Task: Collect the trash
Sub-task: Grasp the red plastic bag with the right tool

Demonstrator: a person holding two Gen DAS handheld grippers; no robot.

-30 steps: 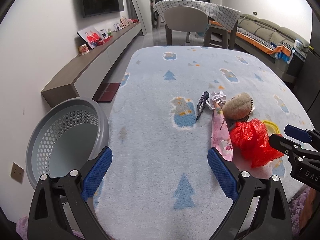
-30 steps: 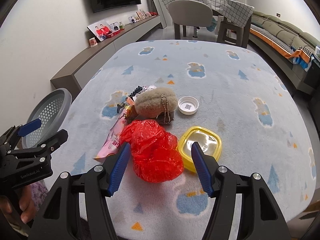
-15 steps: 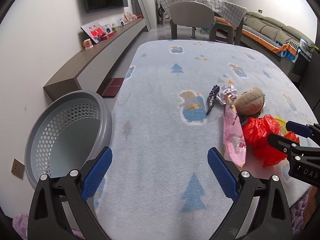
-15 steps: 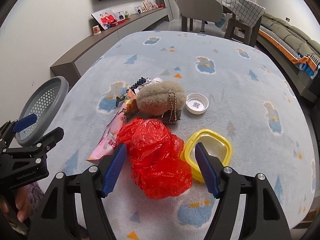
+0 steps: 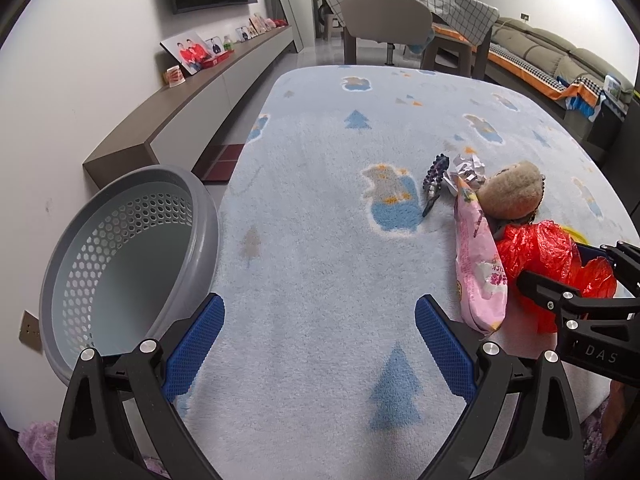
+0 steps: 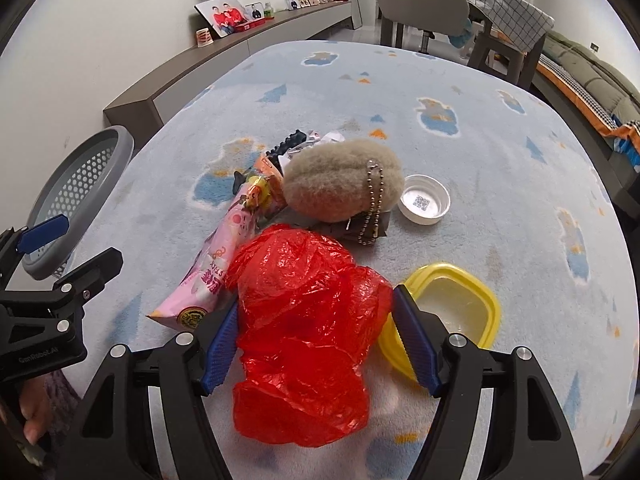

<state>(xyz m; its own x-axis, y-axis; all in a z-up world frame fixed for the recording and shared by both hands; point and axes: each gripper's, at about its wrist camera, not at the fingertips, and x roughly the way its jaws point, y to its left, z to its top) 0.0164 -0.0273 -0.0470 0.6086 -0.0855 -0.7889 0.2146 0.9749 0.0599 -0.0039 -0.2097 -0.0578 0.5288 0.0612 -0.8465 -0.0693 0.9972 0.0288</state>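
Note:
A crumpled red plastic bag (image 6: 304, 320) lies on the blue patterned cloth, and my right gripper (image 6: 316, 344) is open with its blue pads on either side of it. It also shows in the left wrist view (image 5: 548, 256). A pink snack wrapper (image 6: 224, 268) lies just left of the bag, and shows in the left wrist view (image 5: 478, 264). Crumpled foil (image 5: 466, 170) and a dark wrapper (image 5: 434, 184) lie beyond it. My left gripper (image 5: 318, 344) is open and empty over bare cloth. The grey perforated basket (image 5: 120, 248) stands at the table's left edge.
A fuzzy tan keychain pouch (image 6: 344, 184), a white cap (image 6: 424, 204) and a yellow lidded container (image 6: 456, 312) lie beside the bag. A wall shelf with photos (image 5: 192, 50) runs along the left. A chair (image 5: 384, 24) stands behind the table.
My right gripper has moved forward and down, so its pads now flank the red bag. My left gripper has drifted slightly left and back, staying open.

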